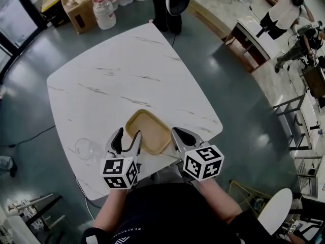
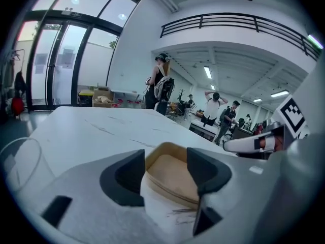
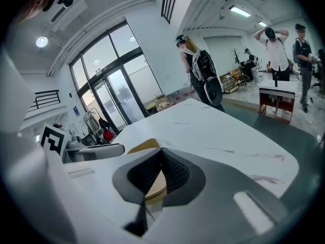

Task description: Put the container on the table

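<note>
The container (image 1: 147, 131) is a shallow tan wooden tray lying flat on the white marble table (image 1: 127, 70), close to its near edge. My left gripper (image 1: 128, 135) is at the tray's near left corner, its jaws apart and nothing pressed between the pads. Through the left gripper view, the tray (image 2: 172, 174) lies just beyond that gripper (image 2: 165, 169). My right gripper (image 1: 179, 134) sits at the tray's right edge with its jaws shut. In the right gripper view the pads of that gripper (image 3: 161, 159) meet, and the tray (image 3: 144, 147) shows behind them.
A clear glass-like bowl (image 1: 86, 149) lies on the table to the left of my left gripper. A person (image 1: 170, 4) stands past the far side of the table. Cardboard boxes (image 1: 76, 6) and water jugs (image 1: 104, 11) stand on the floor at the back left.
</note>
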`<state>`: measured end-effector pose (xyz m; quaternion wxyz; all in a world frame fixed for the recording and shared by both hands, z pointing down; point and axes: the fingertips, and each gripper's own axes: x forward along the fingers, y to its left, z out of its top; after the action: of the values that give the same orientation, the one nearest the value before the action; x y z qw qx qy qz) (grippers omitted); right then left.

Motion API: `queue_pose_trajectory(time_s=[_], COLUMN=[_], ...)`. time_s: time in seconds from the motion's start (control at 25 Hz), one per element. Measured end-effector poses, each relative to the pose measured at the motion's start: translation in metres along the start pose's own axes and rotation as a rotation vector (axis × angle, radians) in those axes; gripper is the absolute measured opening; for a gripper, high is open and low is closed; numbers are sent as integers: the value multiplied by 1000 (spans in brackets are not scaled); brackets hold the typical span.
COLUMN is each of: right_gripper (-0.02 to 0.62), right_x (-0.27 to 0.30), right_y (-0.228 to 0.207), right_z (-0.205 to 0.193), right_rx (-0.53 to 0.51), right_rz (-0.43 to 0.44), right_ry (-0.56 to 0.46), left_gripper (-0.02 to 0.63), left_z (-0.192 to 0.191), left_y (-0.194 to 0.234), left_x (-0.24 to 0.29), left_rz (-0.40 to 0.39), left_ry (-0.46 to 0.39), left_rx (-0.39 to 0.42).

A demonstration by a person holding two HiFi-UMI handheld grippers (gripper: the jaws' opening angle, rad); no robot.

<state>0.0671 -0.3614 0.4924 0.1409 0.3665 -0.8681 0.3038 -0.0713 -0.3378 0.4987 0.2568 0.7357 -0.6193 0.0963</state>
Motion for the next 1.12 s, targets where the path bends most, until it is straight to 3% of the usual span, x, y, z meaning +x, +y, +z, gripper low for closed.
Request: queue_pose_trajectory(time_s=[0.24, 1.12], right_gripper=[0, 0], right_x=[-3, -29], right_y=[6, 50], right_z=[-3, -33], right_rx=[-7, -31], right_rz=[-5, -42], right_ry=[-5, -24], left_gripper=[0, -8], left_z=[5, -22], left_y=[-3, -23], left_x=[-18, -56], left_rz=[-43, -189], left_ry=[-18, 37], left_rx=[-2, 41])
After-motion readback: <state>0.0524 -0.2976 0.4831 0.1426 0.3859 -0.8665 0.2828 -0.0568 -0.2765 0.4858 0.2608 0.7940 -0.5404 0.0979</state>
